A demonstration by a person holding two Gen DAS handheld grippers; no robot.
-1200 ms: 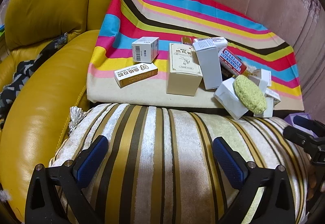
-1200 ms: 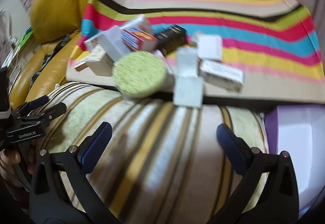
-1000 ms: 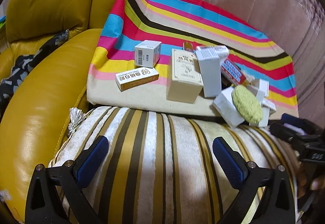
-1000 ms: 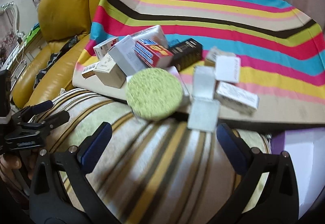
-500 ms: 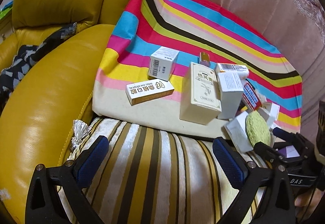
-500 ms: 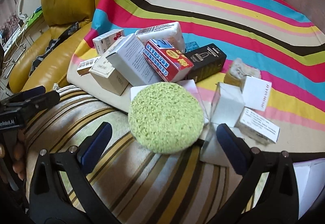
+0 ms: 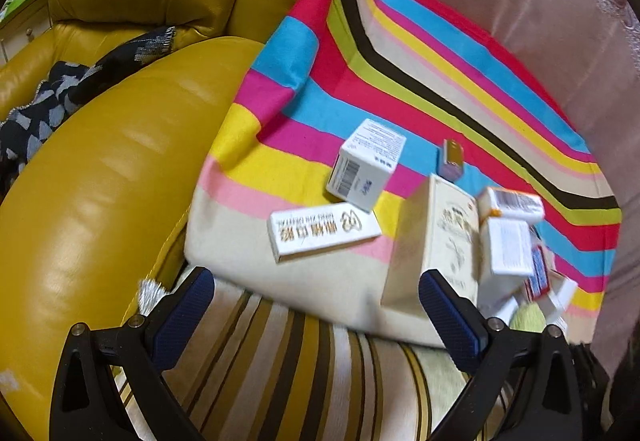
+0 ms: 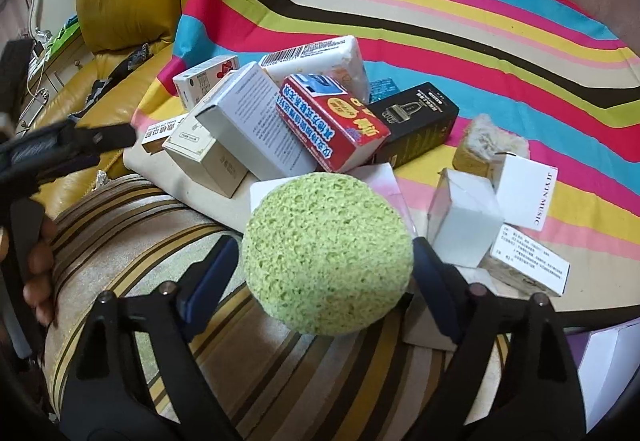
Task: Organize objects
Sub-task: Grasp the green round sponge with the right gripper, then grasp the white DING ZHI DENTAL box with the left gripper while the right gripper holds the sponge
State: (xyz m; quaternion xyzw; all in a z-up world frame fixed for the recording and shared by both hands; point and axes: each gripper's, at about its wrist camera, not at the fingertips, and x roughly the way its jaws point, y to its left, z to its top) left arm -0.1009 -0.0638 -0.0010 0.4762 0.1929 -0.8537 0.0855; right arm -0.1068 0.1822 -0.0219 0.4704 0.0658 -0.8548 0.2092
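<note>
A round green sponge leans on a white box at the near edge of the striped cloth. My right gripper has its jaws closing around the sponge, pads right at its sides, and no squeeze shows. Behind it lie a red box, a black box and several white boxes. My left gripper hangs open and empty over the striped cushion, just short of a long white box, a barcode box and a tall cream box.
A yellow leather sofa arm rises on the left, with dark patterned fabric on its seat. Pink curtain backs the cloth. A purple box sits at the lower right. A hand holds the left gripper.
My right gripper came forward to the green sponge and its jaws narrowed around it. My left gripper slid left and rolled, so the boxes shifted right in its view.
</note>
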